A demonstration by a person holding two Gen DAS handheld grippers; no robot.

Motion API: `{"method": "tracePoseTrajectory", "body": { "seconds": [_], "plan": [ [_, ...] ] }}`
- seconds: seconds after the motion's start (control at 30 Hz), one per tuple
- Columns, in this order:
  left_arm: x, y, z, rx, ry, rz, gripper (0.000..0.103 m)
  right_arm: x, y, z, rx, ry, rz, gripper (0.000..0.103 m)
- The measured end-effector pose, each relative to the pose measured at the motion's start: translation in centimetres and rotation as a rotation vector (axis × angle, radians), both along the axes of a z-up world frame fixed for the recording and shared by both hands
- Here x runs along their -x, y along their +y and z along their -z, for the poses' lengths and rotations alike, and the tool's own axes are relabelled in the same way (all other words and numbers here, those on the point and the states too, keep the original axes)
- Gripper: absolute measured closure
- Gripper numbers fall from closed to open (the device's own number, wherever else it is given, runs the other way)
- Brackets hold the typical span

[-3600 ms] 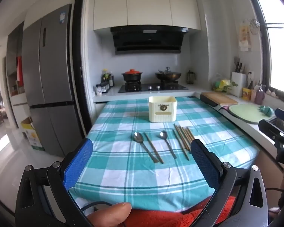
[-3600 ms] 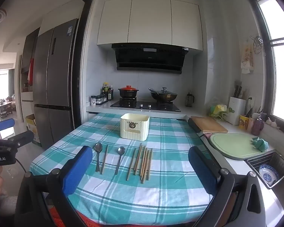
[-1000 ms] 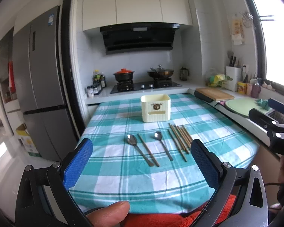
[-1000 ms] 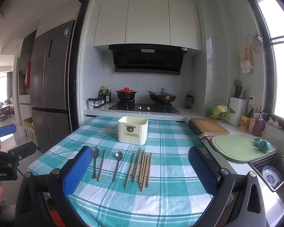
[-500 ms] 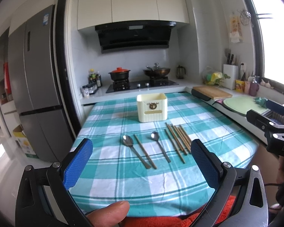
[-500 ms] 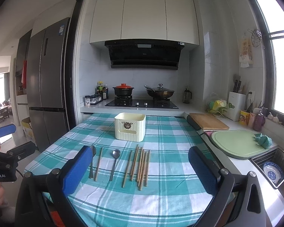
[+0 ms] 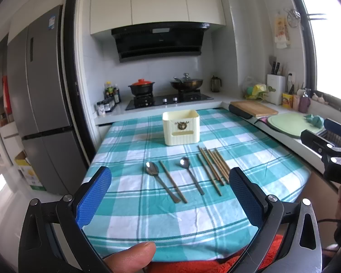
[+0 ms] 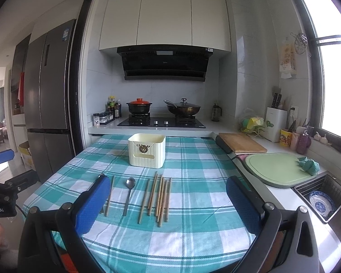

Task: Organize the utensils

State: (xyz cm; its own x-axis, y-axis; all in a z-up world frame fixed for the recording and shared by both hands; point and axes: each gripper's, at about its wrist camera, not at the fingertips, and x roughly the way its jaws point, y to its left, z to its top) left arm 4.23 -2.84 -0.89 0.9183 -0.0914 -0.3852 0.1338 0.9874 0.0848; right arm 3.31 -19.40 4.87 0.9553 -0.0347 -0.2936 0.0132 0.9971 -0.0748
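A cream utensil holder (image 7: pixel 180 128) (image 8: pixel 147 151) stands upright toward the far side of the teal checked tablecloth (image 7: pixel 129 204) (image 8: pixel 193 216). In front of it lie two metal spoons (image 7: pixel 152 168) (image 7: pixel 185 162), a single wooden chopstick (image 7: pixel 172 182) between them, and a bundle of several chopsticks (image 7: pixel 213 167) (image 8: pixel 160 195). In the right wrist view the right-hand spoon (image 8: pixel 130 183) shows, while the other is mostly hidden behind my finger. My left gripper (image 7: pixel 169 179) and right gripper (image 8: pixel 168 182) both hang open and empty above the table's near edge, short of the utensils.
A hob with a red-lidded pot (image 8: pixel 138 107) and a wok (image 8: pixel 183 109) sits behind the table. A fridge (image 8: pixel 47 104) stands left. To the right are a wooden board (image 8: pixel 241 143), a green mat (image 8: pixel 277 168) and a sink basket with a blue bowl (image 8: pixel 321 201).
Both grippers have drifted a little closer to the table and stayed open. The utensils and the holder have not moved.
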Motion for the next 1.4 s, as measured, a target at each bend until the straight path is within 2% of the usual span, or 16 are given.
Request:
{"method": "tracePoseTrajectory", "body": {
  "seconds": [0.83, 1.4],
  "plan": [
    [-0.6, 0.3, -0.1, 0.005, 0.017, -0.003, 0.0, -0.3, 0.6, 0.3, 0.02, 0.009, -0.008, 0.0],
    [-2.2, 0.4, 1.2, 0.021, 0.106, -0.009, 0.0, -0.7, 0.4, 0.6, 0.01, 0.024, -0.011, 0.0]
  ]
}}
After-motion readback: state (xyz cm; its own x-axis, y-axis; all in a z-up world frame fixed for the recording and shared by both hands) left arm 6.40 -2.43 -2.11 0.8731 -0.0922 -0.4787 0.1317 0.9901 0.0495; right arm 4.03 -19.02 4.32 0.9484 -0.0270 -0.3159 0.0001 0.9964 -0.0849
